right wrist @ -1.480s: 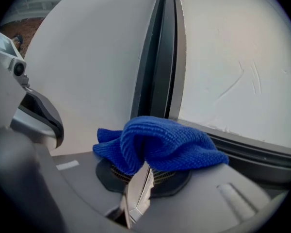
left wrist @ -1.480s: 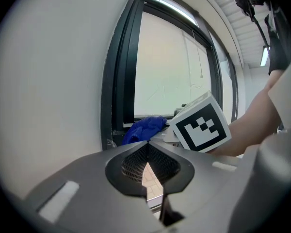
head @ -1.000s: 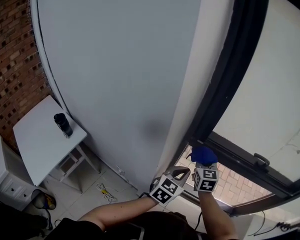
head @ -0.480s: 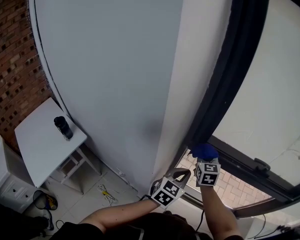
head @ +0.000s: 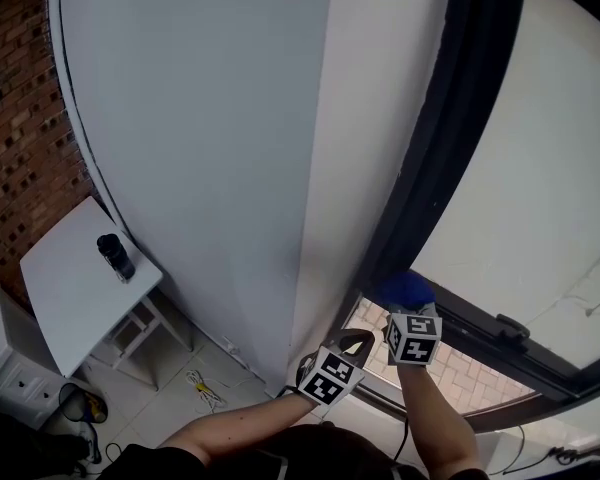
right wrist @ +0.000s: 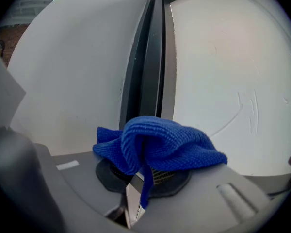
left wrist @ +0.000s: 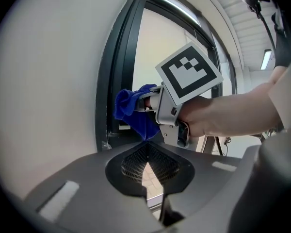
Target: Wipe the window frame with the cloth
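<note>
right gripper (head: 408, 313) pinches cloth (head: 402, 288) | cloth now a bit higher up window frame (head: 438, 158) ahead | wiping goes on | left gripper (head: 352, 343) beside it, closed, empty

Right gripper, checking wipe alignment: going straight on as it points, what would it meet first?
The right gripper would probably meet the dark window frame, blue cloth first; depth unclear.

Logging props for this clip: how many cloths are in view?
1: the blue cloth is clamped in the right gripper, by the dark window frame. The left gripper is shut and empty. No other cloth shows in any view.
</note>
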The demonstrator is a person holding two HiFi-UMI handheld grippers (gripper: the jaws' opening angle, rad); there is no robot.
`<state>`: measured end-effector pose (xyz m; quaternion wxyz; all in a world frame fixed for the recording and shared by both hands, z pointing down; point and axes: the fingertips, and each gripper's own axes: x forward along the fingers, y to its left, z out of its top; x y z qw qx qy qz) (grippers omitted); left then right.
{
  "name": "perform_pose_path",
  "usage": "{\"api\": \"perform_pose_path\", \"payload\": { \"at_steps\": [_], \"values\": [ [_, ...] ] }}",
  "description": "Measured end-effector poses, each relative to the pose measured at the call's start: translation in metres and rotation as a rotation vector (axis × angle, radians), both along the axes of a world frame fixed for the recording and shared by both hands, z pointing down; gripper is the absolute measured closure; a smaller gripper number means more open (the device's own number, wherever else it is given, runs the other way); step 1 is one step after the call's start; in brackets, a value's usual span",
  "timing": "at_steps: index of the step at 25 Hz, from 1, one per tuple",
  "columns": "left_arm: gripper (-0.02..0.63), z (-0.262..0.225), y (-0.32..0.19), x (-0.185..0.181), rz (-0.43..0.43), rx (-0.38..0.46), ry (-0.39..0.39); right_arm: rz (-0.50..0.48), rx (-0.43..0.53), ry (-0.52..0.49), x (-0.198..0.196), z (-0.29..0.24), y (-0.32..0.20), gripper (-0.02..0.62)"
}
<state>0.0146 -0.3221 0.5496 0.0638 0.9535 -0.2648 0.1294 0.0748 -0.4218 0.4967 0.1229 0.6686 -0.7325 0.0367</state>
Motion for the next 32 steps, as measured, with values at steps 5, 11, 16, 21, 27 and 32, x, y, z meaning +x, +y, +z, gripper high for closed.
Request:
{"api": "perform_pose_path", "payload": {
  "at_steps": [5,11,16,21,27,32],
  "values": [
    [0.612,-0.013,-0.009,0.0,-0.026,0.003,0.019,0.012,0.029,0.059,-0.001,-0.025,-0.001,0.546],
    [0.612,-0.032,-0.007,0.008,-0.015,-0.015,0.066,0.018,0.05,0.093,-0.002,-0.045,0.001,0.546],
    [0.612,-0.042,-0.012,0.013,-0.019,-0.007,0.076,0.017,0.08,0.107,-0.001,-0.075,-0.001,0.546],
    [0.612,-0.048,-0.014,0.019,-0.017,-0.008,0.096,0.024,0.115,0.114,-0.001,-0.101,-0.001,0.546],
    [0.612,-0.063,-0.018,0.026,-0.018,0.023,0.112,0.021,0.166,0.147,-0.005,-0.136,0.0,0.546],
    [0.612,-0.077,-0.022,0.03,-0.023,0.035,0.127,0.008,0.18,0.171,-0.003,-0.153,0.0,0.546]
  ]
}}
